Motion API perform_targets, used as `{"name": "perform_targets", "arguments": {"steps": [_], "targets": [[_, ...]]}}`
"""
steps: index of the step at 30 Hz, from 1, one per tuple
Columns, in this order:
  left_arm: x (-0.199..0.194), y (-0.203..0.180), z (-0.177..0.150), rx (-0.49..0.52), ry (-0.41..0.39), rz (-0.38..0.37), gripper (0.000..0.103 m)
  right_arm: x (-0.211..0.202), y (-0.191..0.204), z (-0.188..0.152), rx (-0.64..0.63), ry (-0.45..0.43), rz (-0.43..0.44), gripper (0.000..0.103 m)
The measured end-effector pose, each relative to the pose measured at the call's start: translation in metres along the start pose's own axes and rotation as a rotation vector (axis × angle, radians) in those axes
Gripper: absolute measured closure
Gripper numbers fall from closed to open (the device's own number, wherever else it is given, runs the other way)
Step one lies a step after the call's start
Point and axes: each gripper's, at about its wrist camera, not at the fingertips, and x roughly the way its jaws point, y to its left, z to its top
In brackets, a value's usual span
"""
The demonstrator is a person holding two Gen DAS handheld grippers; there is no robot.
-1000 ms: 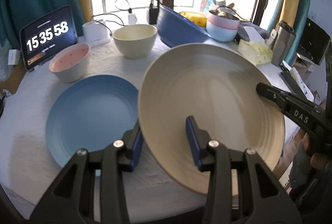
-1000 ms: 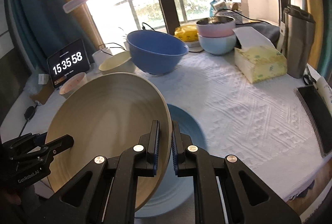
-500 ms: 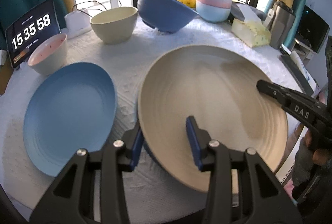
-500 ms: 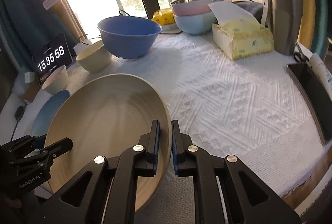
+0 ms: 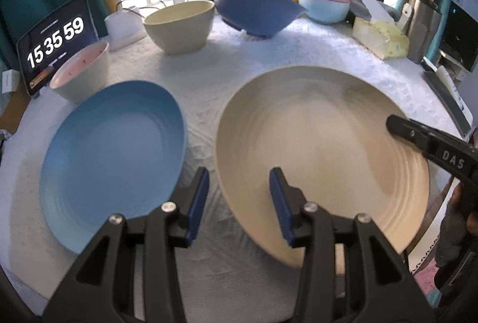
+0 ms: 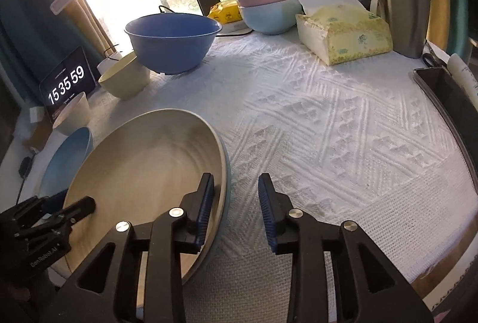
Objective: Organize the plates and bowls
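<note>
A large beige plate [image 5: 313, 143] lies flat on the white tablecloth. A thin bluish edge shows under its right rim [image 6: 226, 170]. My left gripper [image 5: 239, 200] is open astride its near-left rim, one finger over the plate and one outside, neither pad pressing. My right gripper [image 6: 236, 203] straddles the right rim. Its jaws are opening and the pads stand off the rim. One of its fingers [image 5: 418, 140] reaches over the plate. A blue plate [image 5: 113, 158] lies to the left. Behind stand a pink-lined bowl [image 5: 80, 75], a cream bowl [image 5: 179, 27] and a dark blue bowl [image 5: 254, 9].
Stacked pink and light blue bowls [image 5: 324, 3] sit at the back right, beside a tissue box [image 6: 343, 36] and a grey flask [image 6: 403, 3]. A tablet clock [image 5: 56, 42] leans at the back left. A dark flat device [image 6: 448, 99] lies along the right table edge.
The beige plate came down from a tilt to lie flat. My right gripper, shut on its rim before, has parted its jaws. Both grippers sank with the plate.
</note>
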Motion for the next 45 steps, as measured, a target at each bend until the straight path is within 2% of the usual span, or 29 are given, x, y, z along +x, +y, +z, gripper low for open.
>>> {"name": "perform_targets", "arguments": {"steps": [2,5,20,25,27,33,45], "targets": [[0.001,-0.002,0.002,0.009,-0.004,-0.009,0.059,0.002,0.003,0.001,-0.005,0.005,0.005,0.073],[0.006,-0.001,0.006,0.002,-0.007,-0.017,0.059,0.007,0.011,0.003,-0.023,0.015,0.015,0.085],[0.025,0.018,0.033,-0.022,0.001,-0.055,0.059,0.035,0.024,0.031,-0.02,0.025,-0.024,0.084],[0.014,0.026,0.032,-0.039,-0.033,-0.094,0.057,0.029,0.027,0.037,-0.009,0.005,-0.063,0.083],[0.008,0.029,0.031,-0.042,-0.047,-0.1,0.057,0.024,0.028,0.039,-0.011,-0.011,-0.078,0.076],[-0.015,0.043,0.028,-0.058,-0.114,-0.104,0.056,0.007,0.039,0.04,-0.026,-0.048,-0.106,0.074],[-0.044,0.087,0.016,-0.114,-0.187,-0.065,0.055,-0.011,0.099,0.042,-0.116,-0.085,-0.072,0.074]]}}
